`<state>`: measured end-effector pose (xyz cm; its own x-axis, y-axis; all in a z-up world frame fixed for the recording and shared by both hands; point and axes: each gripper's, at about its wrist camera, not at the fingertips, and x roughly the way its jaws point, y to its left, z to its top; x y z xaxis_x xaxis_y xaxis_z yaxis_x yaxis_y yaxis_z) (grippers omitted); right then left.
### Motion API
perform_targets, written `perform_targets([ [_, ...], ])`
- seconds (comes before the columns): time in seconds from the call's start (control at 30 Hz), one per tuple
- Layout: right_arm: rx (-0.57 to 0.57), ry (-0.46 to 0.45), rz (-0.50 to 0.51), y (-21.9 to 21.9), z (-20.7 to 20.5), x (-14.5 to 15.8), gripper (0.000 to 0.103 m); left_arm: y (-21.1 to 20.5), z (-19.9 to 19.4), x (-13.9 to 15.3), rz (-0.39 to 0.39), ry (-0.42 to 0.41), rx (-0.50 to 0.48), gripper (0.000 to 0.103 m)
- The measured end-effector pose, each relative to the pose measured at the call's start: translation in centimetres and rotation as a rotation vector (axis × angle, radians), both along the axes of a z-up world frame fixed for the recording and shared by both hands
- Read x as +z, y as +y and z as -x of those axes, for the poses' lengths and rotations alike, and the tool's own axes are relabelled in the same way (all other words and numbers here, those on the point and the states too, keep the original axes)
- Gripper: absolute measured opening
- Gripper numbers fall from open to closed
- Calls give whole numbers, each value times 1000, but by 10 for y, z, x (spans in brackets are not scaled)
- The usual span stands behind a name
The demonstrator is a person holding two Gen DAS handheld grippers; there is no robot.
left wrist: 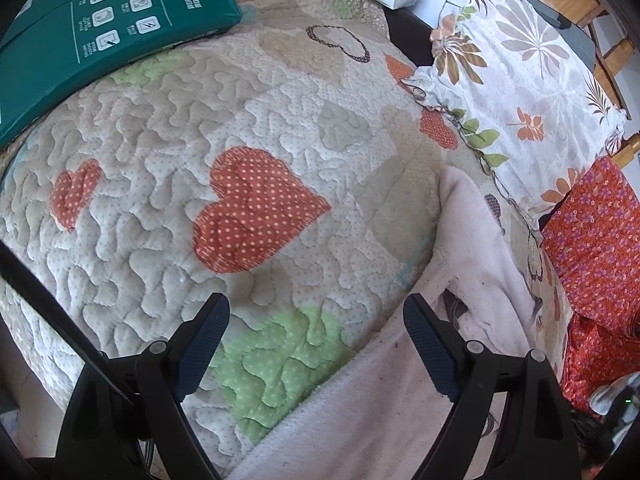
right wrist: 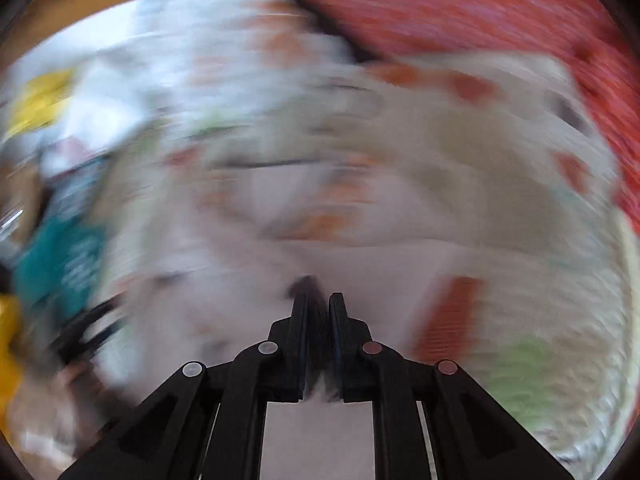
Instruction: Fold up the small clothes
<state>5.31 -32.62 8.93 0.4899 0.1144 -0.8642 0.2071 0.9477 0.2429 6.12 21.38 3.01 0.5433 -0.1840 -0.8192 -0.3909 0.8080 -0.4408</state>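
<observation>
Pink garment (left wrist: 400, 400) lies near right on the quilt (left wrist: 160, 160); we hold our left gripper (left wrist: 316, 312) spread above its edge, ready to pinch. Our right gripper (right wrist: 319, 308) looks pressed together on a dark bit of cloth, probably to carry the fold, though blur hides the rest.

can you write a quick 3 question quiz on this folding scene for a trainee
1. True or false: the left gripper is clamped on the green box.
2. Multiple choice: the pale pink garment lies on A) a bare wooden floor, B) the heart-patterned quilt, C) the floral pillow.
3. Fill in: the right gripper has its jaws nearly ____.

Key
1. False: its jaws stand wide apart over the quilt, holding nothing.
2. B
3. Closed; that view is too blurred to tell what, if anything, is pinched.
</observation>
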Motion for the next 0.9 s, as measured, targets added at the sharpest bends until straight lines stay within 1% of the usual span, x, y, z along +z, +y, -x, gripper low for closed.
perform_targets([
  [0.07,-63,-11,52,-10,-2,-4,15,3,0,-1,4,5,11,88],
  [0.1,-60,-31,56,-6,-2,-1,16,5,-1,-1,7,8,13,88],
  [0.13,-27,-52,57,4,-1,3,16,6,-1,-2,12,10,17,88],
  [0.17,15,-63,68,16,-2,7,19,6,-2,-3,15,12,18,88],
  [0.2,84,-69,90,34,-4,10,21,5,-3,-3,18,13,16,88],
  [0.27,236,-64,139,73,-7,12,29,2,-5,-2,19,12,5,88],
  [0.3,301,-64,171,89,-6,10,30,-2,-6,-2,16,10,-7,88],
  [0.33,356,-67,221,105,-4,7,33,-4,-6,-1,12,8,-18,88],
  [0.37,387,-66,266,114,-2,1,36,-5,-7,0,8,7,-23,88],
  [0.6,510,-32,524,133,-2,-54,37,-10,-9,-1,-1,10,-37,88],
  [0.63,512,-30,548,136,-3,-58,34,-11,-9,0,-4,10,-39,88],
  [0.67,497,-35,546,133,-3,-59,13,-11,-9,-1,-3,9,-37,88],
  [0.7,461,-44,501,129,-5,-54,4,-11,-9,-1,-5,9,-36,88],
  [0.8,392,-102,352,116,0,-25,5,-10,-10,-1,4,14,-29,88],
  [0.9,371,-116,242,107,18,-4,4,-3,-9,-2,15,15,-14,88],
])
